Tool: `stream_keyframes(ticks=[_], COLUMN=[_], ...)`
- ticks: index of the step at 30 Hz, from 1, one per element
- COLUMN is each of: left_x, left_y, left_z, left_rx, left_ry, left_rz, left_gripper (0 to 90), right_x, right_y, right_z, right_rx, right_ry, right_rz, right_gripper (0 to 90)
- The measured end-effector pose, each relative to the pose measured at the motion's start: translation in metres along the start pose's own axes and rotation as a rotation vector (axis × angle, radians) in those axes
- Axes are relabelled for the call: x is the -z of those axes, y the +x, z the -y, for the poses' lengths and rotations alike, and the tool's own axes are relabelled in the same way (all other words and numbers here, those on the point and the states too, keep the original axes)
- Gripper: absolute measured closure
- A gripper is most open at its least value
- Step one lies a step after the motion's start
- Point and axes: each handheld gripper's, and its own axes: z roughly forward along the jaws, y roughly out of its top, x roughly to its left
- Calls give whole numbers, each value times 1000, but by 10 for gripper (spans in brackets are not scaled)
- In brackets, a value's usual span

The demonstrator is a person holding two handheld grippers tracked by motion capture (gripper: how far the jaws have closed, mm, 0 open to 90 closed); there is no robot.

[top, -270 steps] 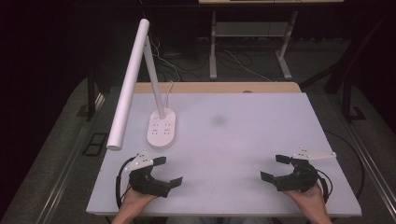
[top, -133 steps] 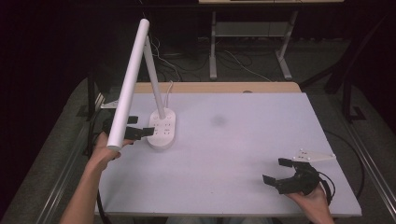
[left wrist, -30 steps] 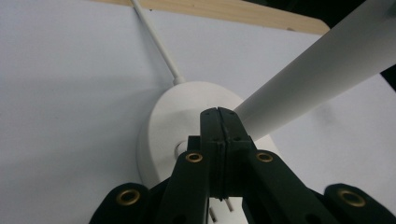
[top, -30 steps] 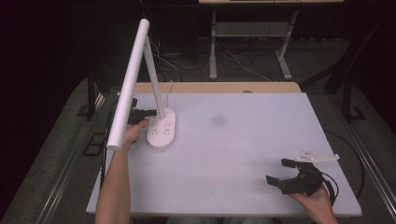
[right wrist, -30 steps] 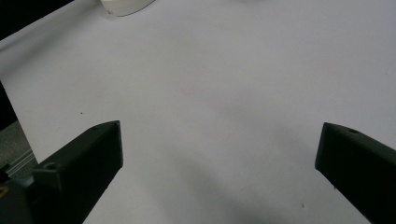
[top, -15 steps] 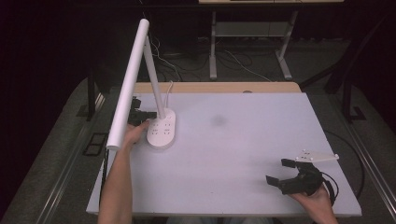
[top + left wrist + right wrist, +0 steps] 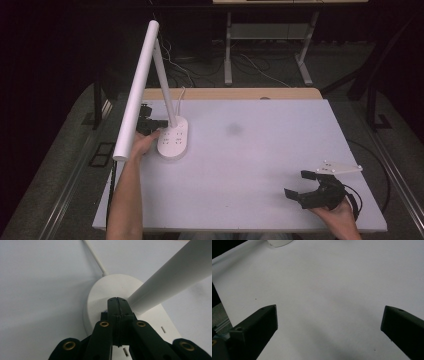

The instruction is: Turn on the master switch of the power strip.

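A white desk lamp stands at the table's left, with an oval base (image 7: pixel 172 141), a slanted stem and a long tube head (image 7: pixel 136 92). My left gripper (image 7: pixel 161 123) reaches in from the left. Its jaws are shut with nothing between them, and the tips sit over the base right beside the stem. In the left gripper view the closed left gripper (image 7: pixel 117 300) lies on or just above the base (image 7: pixel 100 293), next to the stem (image 7: pixel 170 277). Near the front right corner my right gripper (image 7: pixel 299 183) rests open with nothing in it. Its jaws are spread wide over bare table (image 7: pixel 324 277).
The lamp's white cord (image 7: pixel 96 258) runs off the back of the base. A faint dark smudge (image 7: pixel 233 129) marks the white table top (image 7: pixel 260 160). A wooden strip (image 7: pixel 230 94) runs along the far edge. Desk legs and cables sit on the floor beyond.
Since the oldest frame my left hand has gone from the front edge to the lamp base and its jaws have closed. Over the last second nothing has visibly moved.
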Motion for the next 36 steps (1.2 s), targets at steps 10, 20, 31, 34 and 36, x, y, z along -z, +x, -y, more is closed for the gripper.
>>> stream_keyframes(ticks=[10, 20, 31, 34, 36], left_x=[-5, -4, -2, -3, -3], left_y=[-3, 5, 7, 8, 10], left_z=[-1, 3, 5, 5, 7], left_rx=[37, 117, 139, 160, 170], left_ry=[2, -30, -46, -51, -52], left_rz=[18, 77, 64, 72, 87], left_gripper=[900, 900, 900, 900, 900], right_x=[2, 4, 3, 3, 4], right_y=[-1, -1, -1, 0, 0], right_z=[1, 2, 1, 2, 2], right_rx=[-1, -6, -5, 1, 0], right_ry=[-5, -5, -1, -3, -2], right_rz=[-1, 1, 0, 1, -4], right_gripper=[3, 3, 3, 3, 3])
